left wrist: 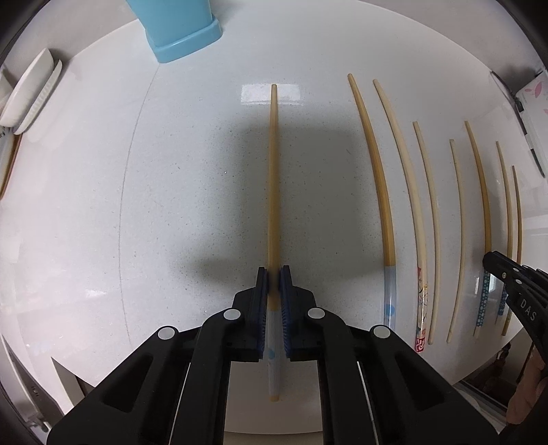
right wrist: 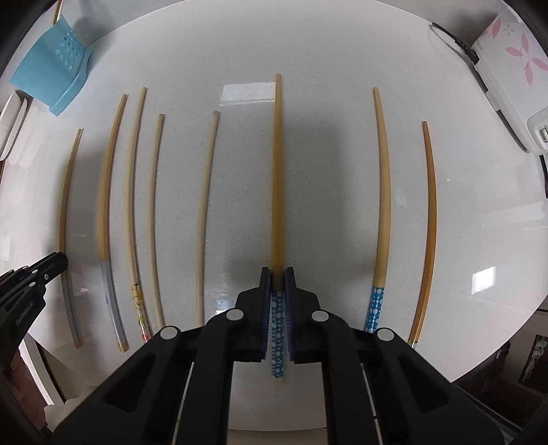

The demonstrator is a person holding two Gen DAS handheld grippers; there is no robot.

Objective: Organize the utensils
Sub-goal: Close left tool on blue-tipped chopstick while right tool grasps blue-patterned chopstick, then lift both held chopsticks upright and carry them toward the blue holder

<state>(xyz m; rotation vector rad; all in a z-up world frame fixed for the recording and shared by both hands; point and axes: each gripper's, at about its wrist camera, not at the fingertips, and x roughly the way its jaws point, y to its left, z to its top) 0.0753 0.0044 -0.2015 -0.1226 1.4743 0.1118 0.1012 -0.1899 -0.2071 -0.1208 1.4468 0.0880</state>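
The left claw [left wrist: 274, 274] is squeezed shut on a chopstick with a grey end [left wrist: 273, 191]. The blue pads press on both sides of it, close to where the grey part starts. The right claw [right wrist: 278, 274] is squeezed shut on a chopstick with a blue dotted end [right wrist: 277, 178] in the same way. Both sticks lie flat on the white table [right wrist: 239, 191], in a row with the other chopsticks [right wrist: 203, 212]. A blue holder [left wrist: 178, 27] stands at the far edge of the table.
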